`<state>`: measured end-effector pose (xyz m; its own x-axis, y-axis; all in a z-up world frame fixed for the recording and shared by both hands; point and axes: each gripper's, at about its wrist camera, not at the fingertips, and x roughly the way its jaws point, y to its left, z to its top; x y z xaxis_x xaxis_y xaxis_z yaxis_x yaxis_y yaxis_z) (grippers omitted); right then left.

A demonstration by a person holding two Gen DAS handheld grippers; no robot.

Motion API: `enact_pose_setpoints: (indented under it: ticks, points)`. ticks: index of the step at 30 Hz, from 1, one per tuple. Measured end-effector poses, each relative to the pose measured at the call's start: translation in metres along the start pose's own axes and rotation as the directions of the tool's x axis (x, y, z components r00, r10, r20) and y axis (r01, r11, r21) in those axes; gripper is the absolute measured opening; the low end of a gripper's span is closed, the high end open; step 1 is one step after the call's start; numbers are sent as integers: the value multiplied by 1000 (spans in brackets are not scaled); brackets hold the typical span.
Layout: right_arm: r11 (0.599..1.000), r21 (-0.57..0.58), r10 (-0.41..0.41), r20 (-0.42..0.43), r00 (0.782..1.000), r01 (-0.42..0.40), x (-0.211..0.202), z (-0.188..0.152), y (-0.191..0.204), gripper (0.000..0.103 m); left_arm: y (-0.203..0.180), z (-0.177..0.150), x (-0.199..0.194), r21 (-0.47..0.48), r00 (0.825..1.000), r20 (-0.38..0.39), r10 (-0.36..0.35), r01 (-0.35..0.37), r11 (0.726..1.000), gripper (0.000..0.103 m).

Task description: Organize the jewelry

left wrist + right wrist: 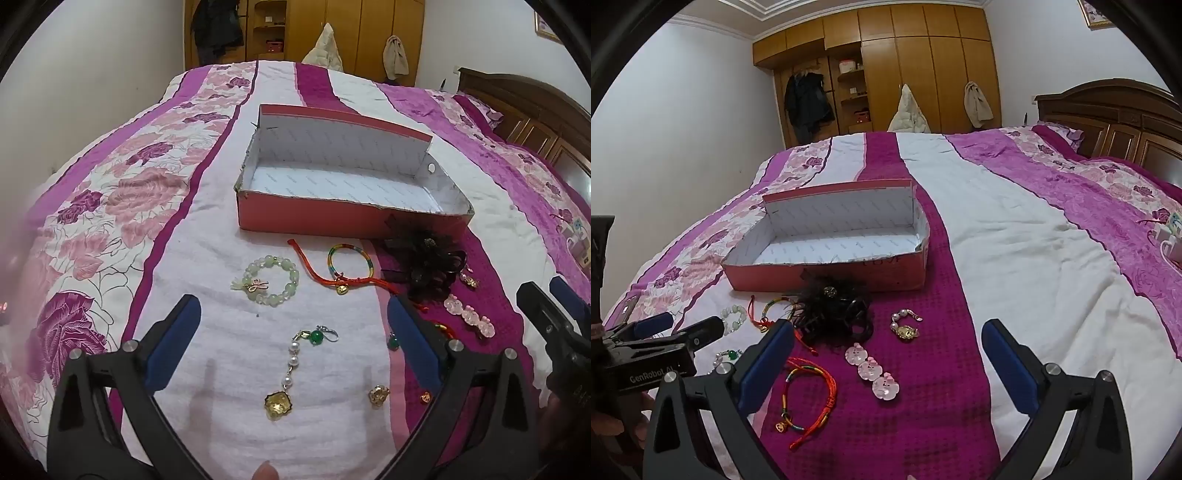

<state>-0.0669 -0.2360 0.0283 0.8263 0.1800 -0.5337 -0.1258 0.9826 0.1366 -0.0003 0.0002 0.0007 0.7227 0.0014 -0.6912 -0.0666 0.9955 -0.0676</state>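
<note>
Left wrist view: left gripper [293,339] spread wide and empty, pearl pendant [286,369] lying between its fingers, long axis running along them toward the empty box [314,218]. Right wrist view: right gripper [888,365] likewise wide open and empty, pink clip [872,367] between its fingers, lying slantwise, red cord bracelet [810,391] just beside the left one.

Jewelry [282,363] scattered before open box [314,218]

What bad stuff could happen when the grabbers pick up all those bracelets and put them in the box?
The red cord bracelet lies looped through the rainbow bangle, so lifting one may drag the other. The black feathery hair clip leans against the box wall and could snag. The pearl charm is thin and flat on the soft quilt, so the left gripper might pinch fabric.
</note>
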Motion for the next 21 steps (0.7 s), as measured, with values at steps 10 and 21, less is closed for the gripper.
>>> enact_pose_setpoints:
  ticks: [10, 21]
  points:
    - [1000, 0, 3, -4, 1000, -3, 0, -1, 0, 103, 0, 1, -7, 5, 1000, 8, 7, -7, 1000, 94]
    - [1000, 6, 3, -3, 1000, -3, -4, 0, -2, 103, 2, 4, -8, 8, 1000, 7, 13, -13, 1000, 94]
